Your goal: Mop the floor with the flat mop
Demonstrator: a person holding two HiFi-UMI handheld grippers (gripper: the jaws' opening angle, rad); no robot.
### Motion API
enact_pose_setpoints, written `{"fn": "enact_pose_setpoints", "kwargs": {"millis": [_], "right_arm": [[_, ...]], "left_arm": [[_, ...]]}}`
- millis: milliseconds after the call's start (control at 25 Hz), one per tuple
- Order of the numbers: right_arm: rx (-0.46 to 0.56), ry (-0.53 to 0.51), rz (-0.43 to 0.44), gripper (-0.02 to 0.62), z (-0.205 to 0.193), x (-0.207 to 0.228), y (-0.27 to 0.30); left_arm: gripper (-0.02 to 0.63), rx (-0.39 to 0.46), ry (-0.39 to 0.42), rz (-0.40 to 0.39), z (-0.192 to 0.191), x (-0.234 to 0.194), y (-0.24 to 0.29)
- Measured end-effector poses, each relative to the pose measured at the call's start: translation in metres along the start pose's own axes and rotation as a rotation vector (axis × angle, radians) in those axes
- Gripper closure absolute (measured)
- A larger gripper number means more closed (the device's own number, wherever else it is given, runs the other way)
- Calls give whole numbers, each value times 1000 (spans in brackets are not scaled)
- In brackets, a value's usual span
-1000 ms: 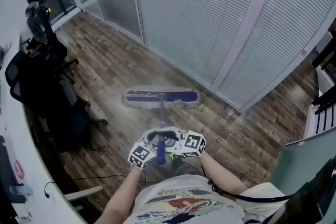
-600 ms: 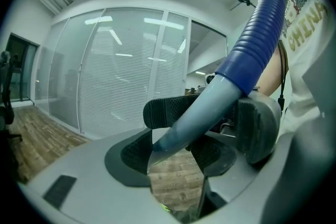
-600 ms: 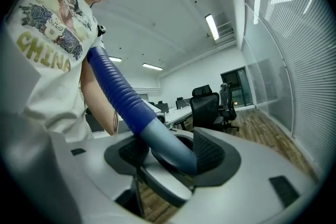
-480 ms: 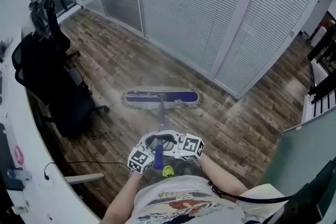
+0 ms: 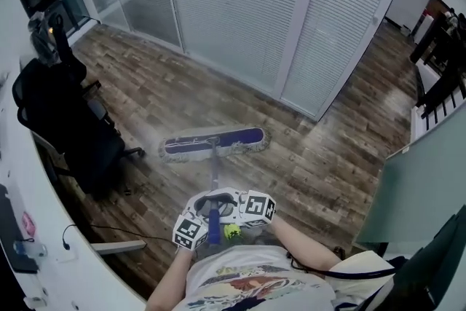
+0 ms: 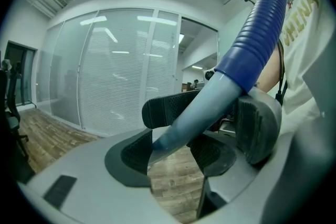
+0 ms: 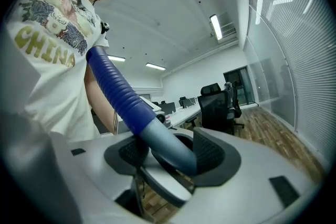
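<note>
Both grippers are clamped high on the mop handle (image 5: 214, 172). The left hand-held gripper (image 6: 207, 118) and right hand-held gripper (image 7: 170, 155) are each closed on the pole from opposite sides, close together at the waist, likely for push and steer leverage. The mop head (image 5: 212, 143) lies flat on the floor (image 5: 328, 156) ahead, near the glass wall (image 5: 240, 11), pad down for wiping. No containers in view.

In the head view, the left gripper (image 5: 200, 209) and right gripper (image 5: 237, 206) cover the upper stretch of the mop handle (image 5: 214, 171). A green thing (image 5: 232, 231) just beside it is too small to tell. The white worktop (image 5: 22, 178) runs off the left edge.
</note>
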State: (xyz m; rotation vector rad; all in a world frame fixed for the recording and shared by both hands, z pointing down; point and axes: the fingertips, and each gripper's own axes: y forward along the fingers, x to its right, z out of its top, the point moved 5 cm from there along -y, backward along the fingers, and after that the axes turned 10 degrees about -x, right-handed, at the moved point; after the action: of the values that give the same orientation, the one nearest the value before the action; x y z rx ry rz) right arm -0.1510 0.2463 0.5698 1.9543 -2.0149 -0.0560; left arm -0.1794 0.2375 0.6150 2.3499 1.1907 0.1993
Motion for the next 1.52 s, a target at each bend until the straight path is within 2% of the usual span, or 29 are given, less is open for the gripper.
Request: {"fn": "enact_pose_setpoints", "kwargs": {"millis": [160, 560, 840, 960, 1200, 1320, 1520], "right_arm": [[15, 7, -13, 357, -17, -52, -18], [5, 3, 1, 357, -81, -218, -61], [12, 7, -4, 357, -96, -276, -77], [9, 2, -5, 357, -97, -276, -79], [26, 7, 27, 353, -85, -246, -76], [38, 6, 34, 351, -76, -225, -74], [28, 17, 26, 348, -64, -175, -61]], "left_arm": [[405, -11, 19, -13, -5, 56, -13], [402, -1, 4, 17, -67, 225, -49], [400, 0, 22, 11, -74, 285, -65], [400, 3, 29, 14, -73, 286, -63], [402, 10, -2, 17, -60, 259, -56], [402, 24, -23, 16, -51, 239, -49], [402, 3, -10, 10, -40, 189, -35]]}}
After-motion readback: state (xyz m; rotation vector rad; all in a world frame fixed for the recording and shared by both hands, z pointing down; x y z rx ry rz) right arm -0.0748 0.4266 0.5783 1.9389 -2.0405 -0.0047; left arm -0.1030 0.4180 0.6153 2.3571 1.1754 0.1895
